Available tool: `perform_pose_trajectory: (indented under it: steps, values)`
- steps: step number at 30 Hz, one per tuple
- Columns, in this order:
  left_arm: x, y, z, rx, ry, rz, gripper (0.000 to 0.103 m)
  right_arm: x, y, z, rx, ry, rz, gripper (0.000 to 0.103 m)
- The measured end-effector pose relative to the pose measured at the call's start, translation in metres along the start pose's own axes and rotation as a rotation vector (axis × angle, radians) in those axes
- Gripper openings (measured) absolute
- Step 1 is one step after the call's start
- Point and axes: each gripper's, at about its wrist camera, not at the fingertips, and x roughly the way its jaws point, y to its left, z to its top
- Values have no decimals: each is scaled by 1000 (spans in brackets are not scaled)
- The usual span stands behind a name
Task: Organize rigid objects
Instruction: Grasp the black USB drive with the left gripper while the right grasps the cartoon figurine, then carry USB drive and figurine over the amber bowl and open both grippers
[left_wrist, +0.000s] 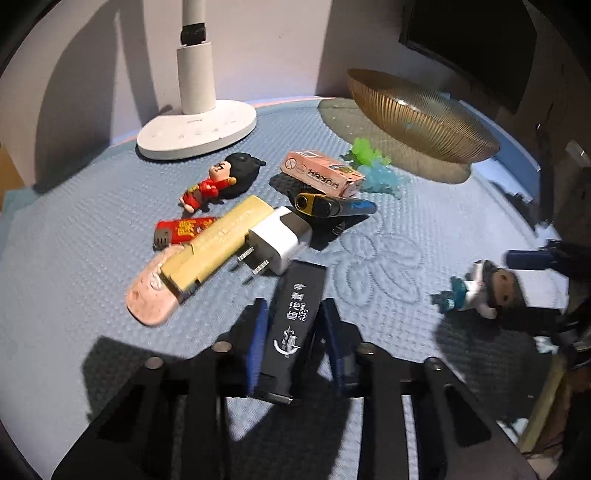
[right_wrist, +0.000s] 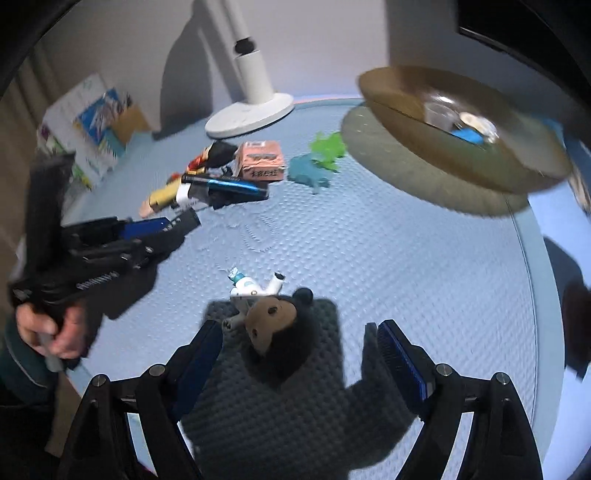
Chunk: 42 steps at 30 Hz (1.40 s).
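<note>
Blue quilted matting (left_wrist: 92, 236) covers the worktop, on which a white lamp base (left_wrist: 197, 129), a ribbed gold bowl (left_wrist: 421, 114) and a cluster holding a pink poker box (left_wrist: 321, 172), a white plug adapter (left_wrist: 277, 245) and a red-suited figurine (left_wrist: 207, 186) are seen. A black box with white lettering (left_wrist: 293, 325) is clamped between the jaws of the left gripper (left_wrist: 293, 321), near the cluster. The right gripper (right_wrist: 295, 332) is held with jaws wide apart around a dark-haired doll (right_wrist: 269, 314) lying on the matting, apart from the cluster.
</note>
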Motion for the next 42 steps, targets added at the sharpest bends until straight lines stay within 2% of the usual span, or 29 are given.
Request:
perform_pose_trajectory:
  steps: [8, 9, 10, 11, 15, 21, 27, 34, 39, 42]
  values:
    - [-16, 5, -20, -45, -3, -28, 22, 16, 24, 3, -101, 14, -24, 85]
    - [-18, 5, -23, -48, -4, -35, 22, 16, 27, 3, -114, 10, -36, 79]
    - [-20, 5, -25, -52, -6, -40, 22, 16, 29, 3, -124, 5, -47, 60]
    - [-21, 5, -27, -54, -7, -41, 22, 16, 32, 2, -135, 7, -67, 55]
    - [-29, 5, -31, -65, -23, -46, 22, 13, 33, 2, -113, -1, -116, 54]
    - [-48, 3, -28, -64, -68, -53, 21, -16, 16, 0, 12, -74, -84, 54]
    - [-68, -10, -10, -33, -138, -60, 21, -64, 7, 5, 40, -190, -130, 54]
    - [-83, -24, 14, -7, -194, -74, 21, -98, -17, 13, 108, -285, -192, 54]
    - [-94, -49, 64, 57, -256, -95, 21, -125, -50, 34, 212, -337, -253, 54]
    - [-100, -69, 100, 99, -302, -133, 21, -141, -72, 53, 282, -373, -275, 54]
